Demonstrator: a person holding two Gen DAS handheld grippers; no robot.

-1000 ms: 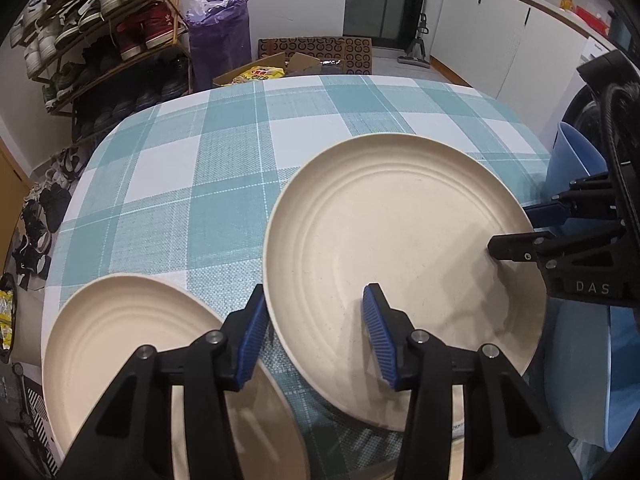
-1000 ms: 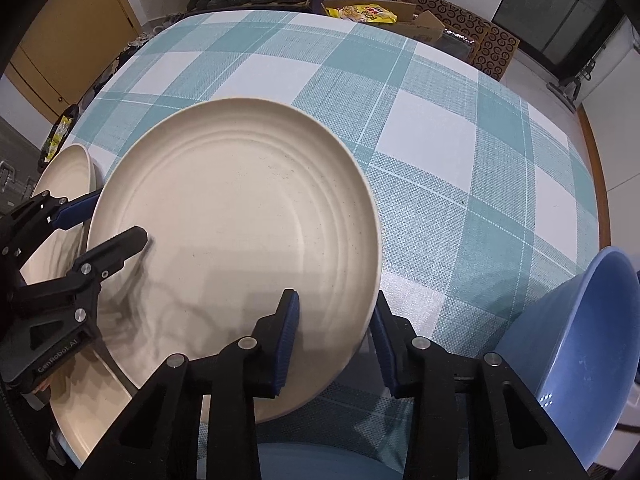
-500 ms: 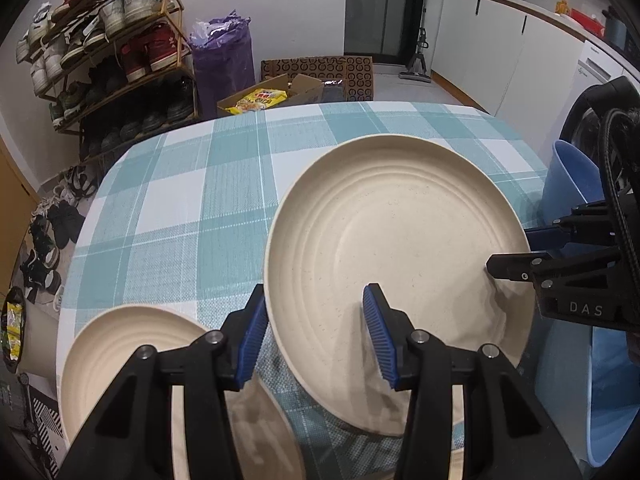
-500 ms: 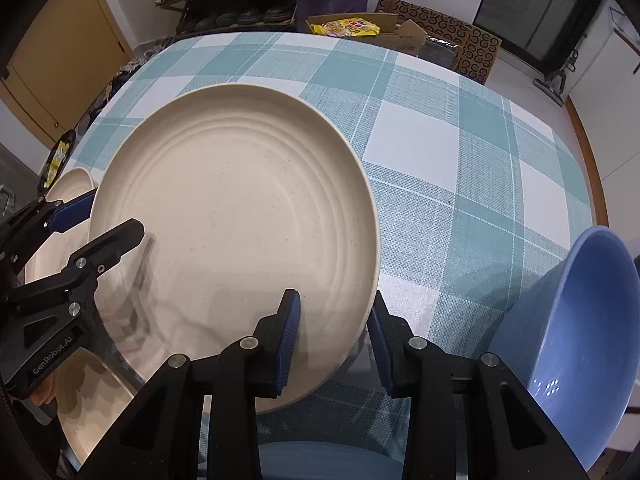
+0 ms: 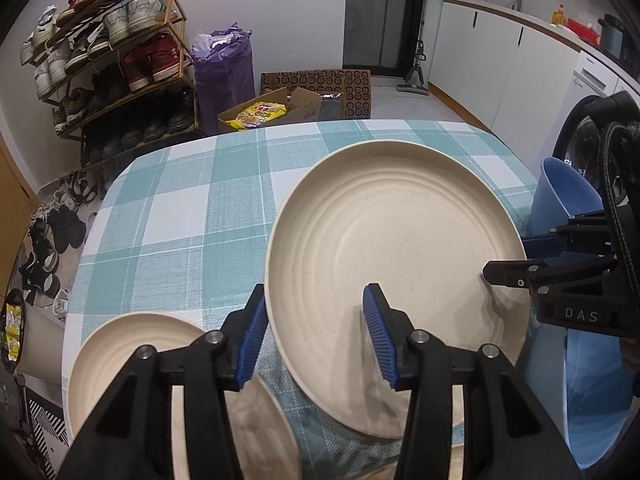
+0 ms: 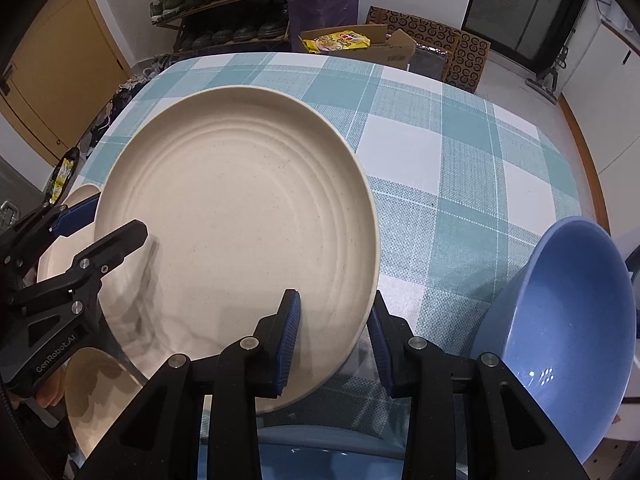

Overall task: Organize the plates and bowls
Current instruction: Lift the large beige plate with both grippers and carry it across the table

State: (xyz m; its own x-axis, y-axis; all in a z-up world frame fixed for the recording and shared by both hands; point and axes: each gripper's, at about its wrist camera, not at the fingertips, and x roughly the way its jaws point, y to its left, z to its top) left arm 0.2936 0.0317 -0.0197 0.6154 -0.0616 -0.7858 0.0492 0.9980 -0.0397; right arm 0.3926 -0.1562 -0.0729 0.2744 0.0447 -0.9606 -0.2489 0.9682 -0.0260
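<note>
Left wrist view looks down on a desk covered with a teal and white checked cloth, and over it a large cream plate is held up off the cloth by both tongs. The left tongs straddle the plate's near left rim, one blue pad under the rim and the other over the plate's inner face; whether the pads press on it I cannot tell, since a gap shows at the upper pad. The right tongs come in from the right side of this view and clench the plate's right rim, one finger above and one below. A second cream plate lies flat at the desk's near left corner, partly hidden behind the left tongs. A blue bowl stands tilted at the desk's right edge, and more blue ware shows lower down at the near right corner. In the right wrist view the right tongs grip the large plate at its near right rim, the rim passing between the two blue pads. The left tongs reach in from the left with fingers on either side of the plate's left rim. The second plate peeks out behind them at the desk's left edge. The blue bowl leans on its side by the desk's right edge, its hollow turned toward the camera.
</note>
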